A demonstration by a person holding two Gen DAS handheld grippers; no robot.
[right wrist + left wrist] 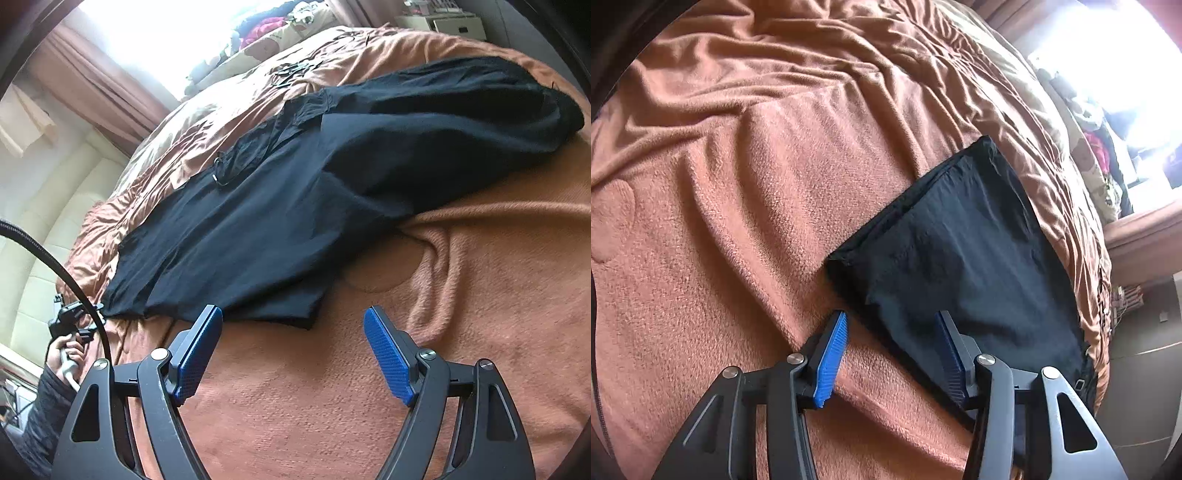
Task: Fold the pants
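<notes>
We are hovering the left gripper [892, 350], jaws released, astride the pants [960, 258] edge; their length is running away from it, while the right gripper [293, 354], also released, is waiting beside the hem.

Your left tool [892, 328] points steeply down with its jaws partly apart, and nothing is pressed between the blue pads [831, 362]. Your right tool [293, 332] tilts down less steeply, its jaws spread wide and empty, both ribbed blue pads [391, 358] in full view. In the right wrist view, your left hand [66, 354] grips its tool's handle at the lower left, a dark quilted sleeve [44, 406] covering the forearm.
</notes>
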